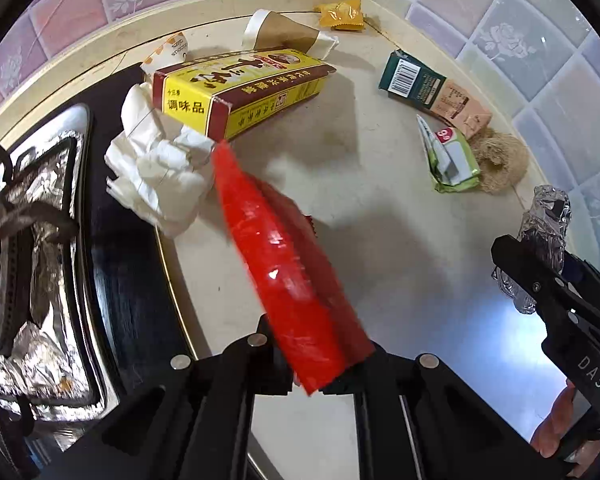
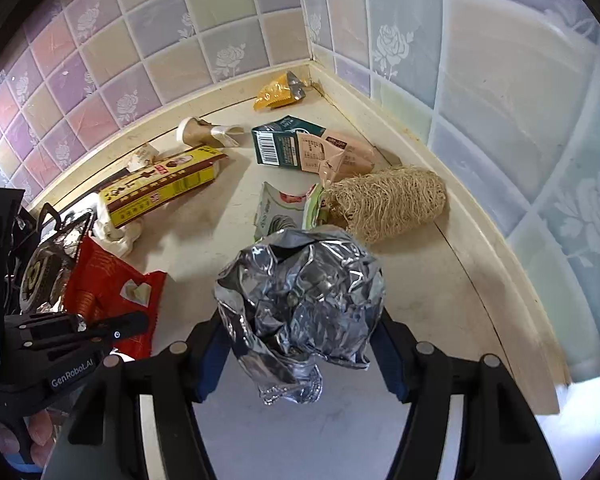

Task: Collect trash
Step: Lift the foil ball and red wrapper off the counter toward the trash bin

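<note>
Left wrist view: your left gripper (image 1: 320, 376) is clamped on a red wrapper (image 1: 288, 276), which stands up and away from the jaws, raised above the counter (image 1: 360, 208). Just beyond its far tip lies a crumpled white tissue (image 1: 156, 176), partly over the edge of the black stove top (image 1: 128, 280). A yellow box (image 1: 240, 88) lies on its side touching the tissue. Behind the box you have a flattened paper cup (image 1: 288, 34) and a small orange packet (image 1: 342, 16) in the corner by the tiled wall (image 1: 520, 40). To the right lie a green and pink carton (image 1: 432, 92), a green packet (image 1: 452, 160) and a loofah (image 1: 500, 160), the packet resting against the loofah. Your right gripper (image 1: 540, 268) appears at the right edge, closed on a ball of foil (image 1: 548, 216).

Right wrist view: your right gripper (image 2: 300, 344) is clamped on the ball of foil (image 2: 300, 292), held above the counter (image 2: 420, 280). Past it lie the green packet (image 2: 284, 208) and the loofah (image 2: 388, 204), touching. The carton (image 2: 300, 148) lies behind them, the orange packet (image 2: 278, 92) in the corner, the paper cup (image 2: 208, 132) and the yellow box (image 2: 164, 188) to the left. Your left gripper (image 2: 112, 334) is at the left edge, gripping the red wrapper (image 2: 112, 292).
</note>
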Demonstrator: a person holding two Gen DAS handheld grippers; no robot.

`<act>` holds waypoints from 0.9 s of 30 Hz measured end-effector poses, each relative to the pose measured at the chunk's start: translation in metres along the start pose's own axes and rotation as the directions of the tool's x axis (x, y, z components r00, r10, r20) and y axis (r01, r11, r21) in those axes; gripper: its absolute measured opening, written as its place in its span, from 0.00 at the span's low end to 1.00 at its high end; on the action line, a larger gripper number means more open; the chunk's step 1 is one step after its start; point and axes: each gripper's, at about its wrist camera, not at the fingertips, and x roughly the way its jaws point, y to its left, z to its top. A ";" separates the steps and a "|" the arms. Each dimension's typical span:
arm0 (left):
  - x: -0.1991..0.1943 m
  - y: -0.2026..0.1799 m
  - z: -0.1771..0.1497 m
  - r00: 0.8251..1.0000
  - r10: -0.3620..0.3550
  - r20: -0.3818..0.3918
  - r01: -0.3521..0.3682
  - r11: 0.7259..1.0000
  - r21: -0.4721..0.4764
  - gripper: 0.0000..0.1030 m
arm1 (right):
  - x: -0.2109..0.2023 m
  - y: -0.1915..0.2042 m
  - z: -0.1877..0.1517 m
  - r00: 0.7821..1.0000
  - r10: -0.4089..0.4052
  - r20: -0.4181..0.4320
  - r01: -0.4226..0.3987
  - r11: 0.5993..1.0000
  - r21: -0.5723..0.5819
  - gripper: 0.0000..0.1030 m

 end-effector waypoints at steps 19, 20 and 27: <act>-0.123 -0.012 -0.105 0.987 -0.071 0.143 0.045 0.982 0.181 0.04 | -0.105 0.054 -0.077 0.997 0.021 0.069 -0.021 1.000 0.001 0.62; -0.124 -0.010 -0.111 0.987 -0.076 0.144 0.047 0.980 0.193 0.04 | -0.111 0.058 -0.085 0.997 0.020 0.070 -0.020 1.000 0.001 0.62; -0.133 -0.004 -0.168 0.988 -0.108 0.114 0.077 0.967 0.243 0.04 | -0.143 0.082 -0.141 0.999 0.006 0.050 -0.005 1.000 -0.004 0.62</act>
